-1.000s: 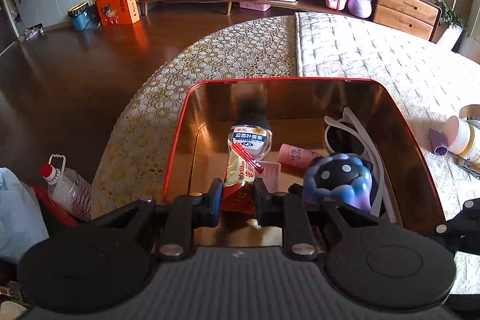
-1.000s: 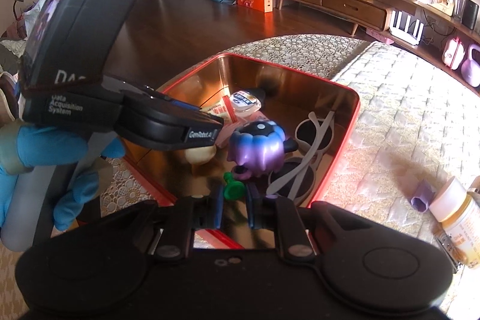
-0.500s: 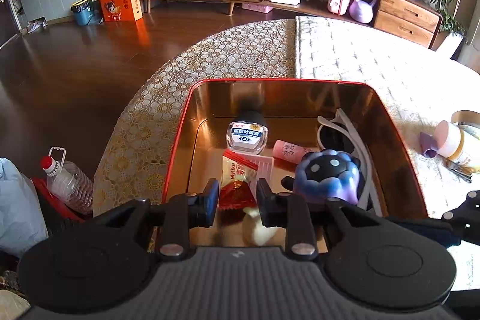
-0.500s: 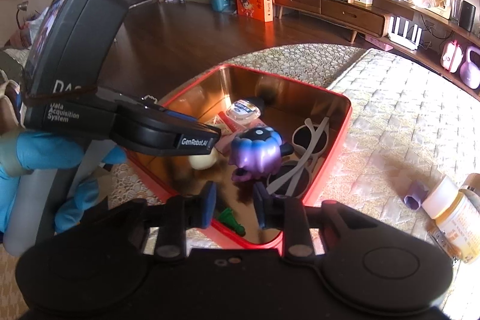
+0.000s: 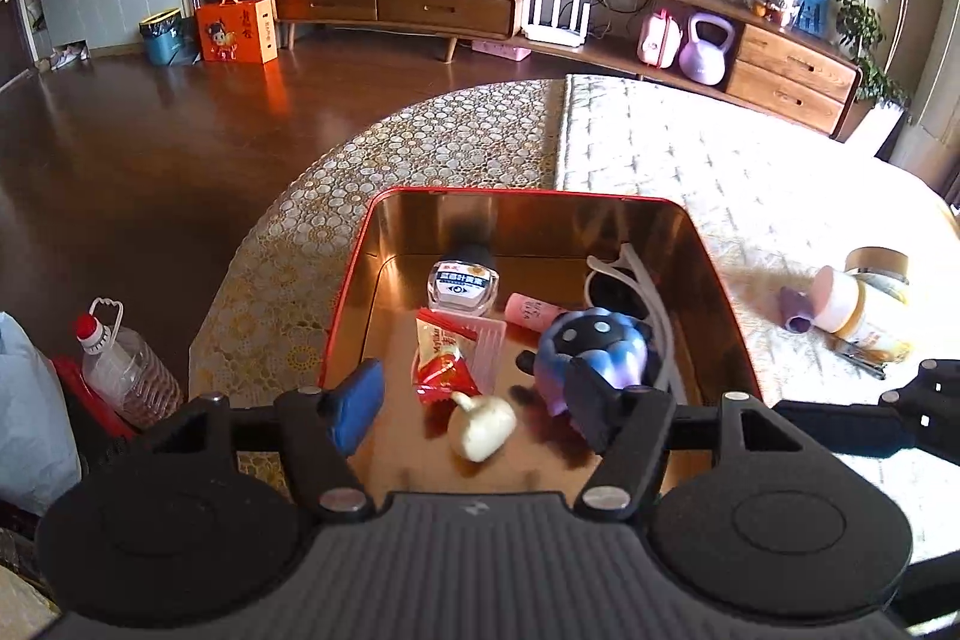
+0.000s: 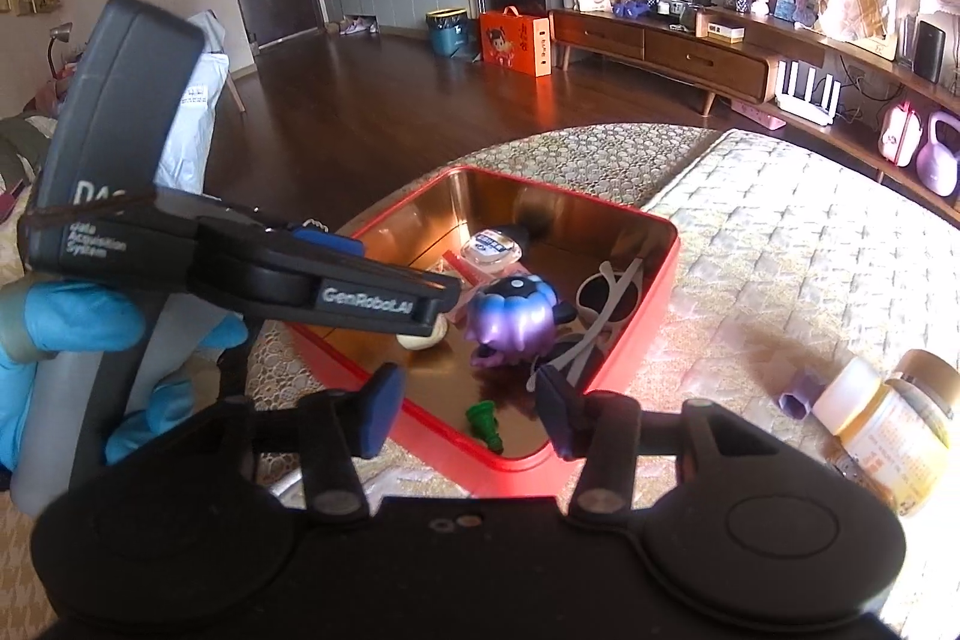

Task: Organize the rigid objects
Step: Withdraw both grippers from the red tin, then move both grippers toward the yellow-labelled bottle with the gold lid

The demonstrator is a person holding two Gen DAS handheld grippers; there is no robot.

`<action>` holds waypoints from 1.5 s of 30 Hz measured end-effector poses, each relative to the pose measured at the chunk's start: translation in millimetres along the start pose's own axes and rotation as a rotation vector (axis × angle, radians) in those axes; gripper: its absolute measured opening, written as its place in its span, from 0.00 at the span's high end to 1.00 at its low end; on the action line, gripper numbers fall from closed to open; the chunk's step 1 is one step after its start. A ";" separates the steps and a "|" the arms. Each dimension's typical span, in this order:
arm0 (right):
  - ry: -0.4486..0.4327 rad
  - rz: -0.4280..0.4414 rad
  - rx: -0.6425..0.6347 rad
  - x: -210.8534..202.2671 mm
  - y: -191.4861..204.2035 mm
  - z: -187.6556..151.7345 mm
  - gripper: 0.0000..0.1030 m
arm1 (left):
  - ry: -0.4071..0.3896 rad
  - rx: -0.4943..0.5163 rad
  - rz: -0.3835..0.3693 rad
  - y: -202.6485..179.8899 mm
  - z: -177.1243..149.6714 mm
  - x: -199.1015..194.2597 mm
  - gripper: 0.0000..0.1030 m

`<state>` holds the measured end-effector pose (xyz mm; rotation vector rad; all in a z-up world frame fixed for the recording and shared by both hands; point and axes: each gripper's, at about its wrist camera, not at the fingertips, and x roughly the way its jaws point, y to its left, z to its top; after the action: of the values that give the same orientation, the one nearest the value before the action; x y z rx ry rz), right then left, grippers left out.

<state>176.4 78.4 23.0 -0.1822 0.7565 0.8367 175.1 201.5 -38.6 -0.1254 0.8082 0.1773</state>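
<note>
Red-rimmed and gold inside, the metal tin [image 5: 540, 232] at frame centre already holds your sorted things: a clear flat bottle [image 5: 463, 285], a red and yellow sachet [image 5: 443, 363], a cream garlic-shaped piece [image 5: 483, 423], a purple and blue spotted toy [image 5: 594, 352], white-framed sunglasses [image 5: 630, 286] and, in the right view, a small green piece [image 6: 485, 421] near the front wall. Your left gripper [image 5: 474, 409] and right gripper [image 6: 468, 409] both hang above the tin with jaws opening and nothing between them, so this looks like the release step. Next, I judge, you swing right for the yellow jar with a white cap [image 6: 882, 421] and the small purple tube [image 6: 798, 397] lying on the quilted cream cover [image 5: 750, 172], at right of frame. Beyond lie a dark wood floor [image 5: 150, 148], a low wooden cabinet [image 5: 420, 7] and an orange box [image 5: 237, 31].
</note>
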 end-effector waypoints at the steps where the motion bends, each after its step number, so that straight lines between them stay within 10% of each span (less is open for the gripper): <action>1: -0.005 0.001 0.002 -2.6 -0.6 -0.4 0.48 | -0.002 -0.005 -0.003 -0.2 -0.3 -2.4 0.36; 18: -0.053 -0.058 0.069 -44.1 -33.1 -14.7 0.03 | -0.090 0.010 -0.043 -27.2 -11.6 -43.4 0.28; 45: -0.039 -0.245 0.194 -90.5 -161.3 -57.2 0.00 | -0.101 0.095 -0.162 -162.1 -18.8 -15.6 0.19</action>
<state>224.4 -109.1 19.7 -0.0826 0.7569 0.5296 184.5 37.9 -33.0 -0.0910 0.7010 -0.0073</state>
